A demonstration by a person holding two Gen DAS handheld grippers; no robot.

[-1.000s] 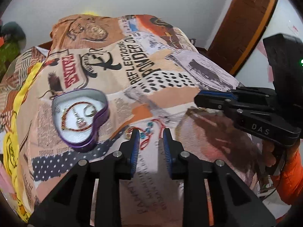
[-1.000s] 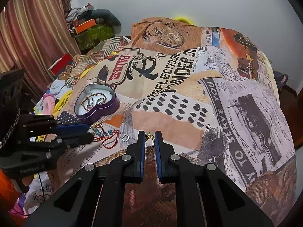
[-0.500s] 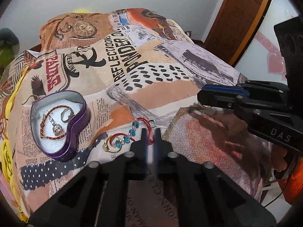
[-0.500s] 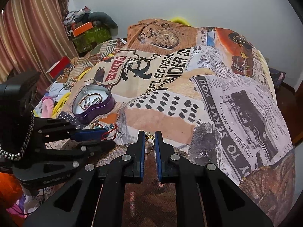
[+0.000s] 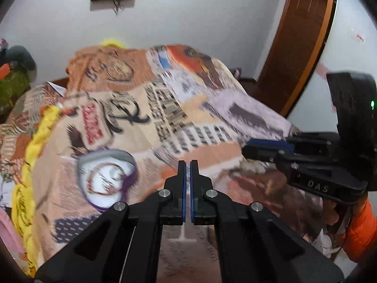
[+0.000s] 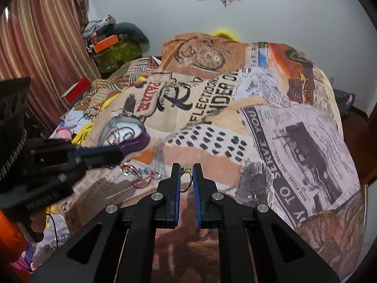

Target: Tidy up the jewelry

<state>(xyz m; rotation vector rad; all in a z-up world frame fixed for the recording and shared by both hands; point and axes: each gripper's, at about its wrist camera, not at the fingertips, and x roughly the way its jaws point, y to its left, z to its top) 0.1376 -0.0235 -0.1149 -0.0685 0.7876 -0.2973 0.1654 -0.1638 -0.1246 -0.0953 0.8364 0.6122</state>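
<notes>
- Right gripper (image 6: 186,166): the pads are closed on a small gold piece (image 6: 186,171) pinched at the very tips. A thin hoop from it hangs down in the slot between the fingers.
- Left gripper (image 5: 187,162): the pads are closed with only a sliver of a gap. Its own view is blurred, and nothing shows between them there.
- Just beyond the left tips, in the right view, the red beaded bracelet (image 6: 141,176) lies loose on the blanket (image 6: 259,129), under and apart from that gripper. Judging by this, the pinch caught nothing, though a fine thread would be too small to tell.
- Further out sits the heart tin (image 6: 139,141), open, with jewelry already on its white lining.
- The step in hand looks like getting these pieces into the tin.
- To do it well, open the left pads and come down over a thick, beaded part of the bracelet. Close there rather than on a single strand.
- Keep the right pinch steady and carry the gold piece low over the tin, since a tip hold this slight could slip.
</notes>
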